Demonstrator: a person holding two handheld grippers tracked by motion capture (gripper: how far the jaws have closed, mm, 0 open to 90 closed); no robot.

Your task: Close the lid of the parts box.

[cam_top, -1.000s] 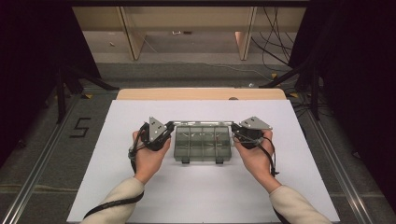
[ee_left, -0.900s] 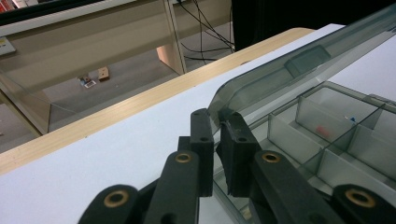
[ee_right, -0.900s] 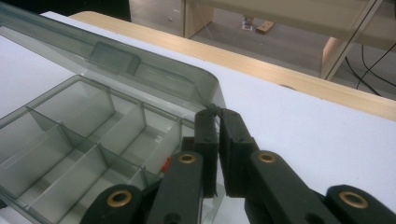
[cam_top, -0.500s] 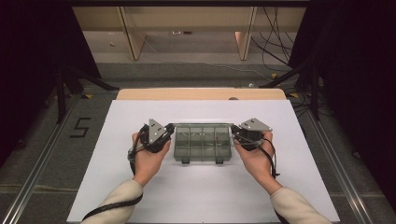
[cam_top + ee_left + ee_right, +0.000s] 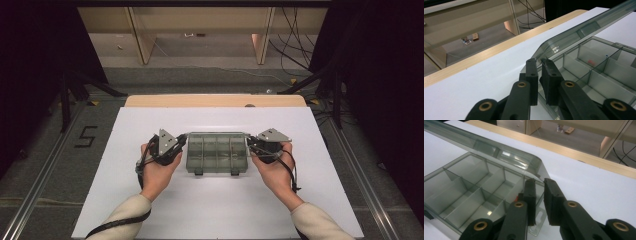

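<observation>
Change: the lid of the clear compartment box (image 5: pixel 217 152), raised a second ago, is now seen lowered towards the tray; the right hand-held gripper (image 5: pixel 539 185) has just been opening, the lid edge in a narrow gap between its jaws.
Meaning: closing is judged nearly complete, release begun.
Left hand-held gripper (image 5: pixel 540 65): pinched on the lid's left corner.
Box position: mid-surface (image 5: pixel 210 210), between both grippers.

Right jaws ease apart at the box lid

The right hand-held gripper (image 5: pixel 254 145), at the end of the box (image 5: pixel 217 152) nearest the tabletop's right edge, has just been opening its jaws; in the right gripper view a gap shows between them, with the corner of the clear lid (image 5: pixel 506 155) at the tips. In the high view the lid sits slightly lower than before.
</observation>
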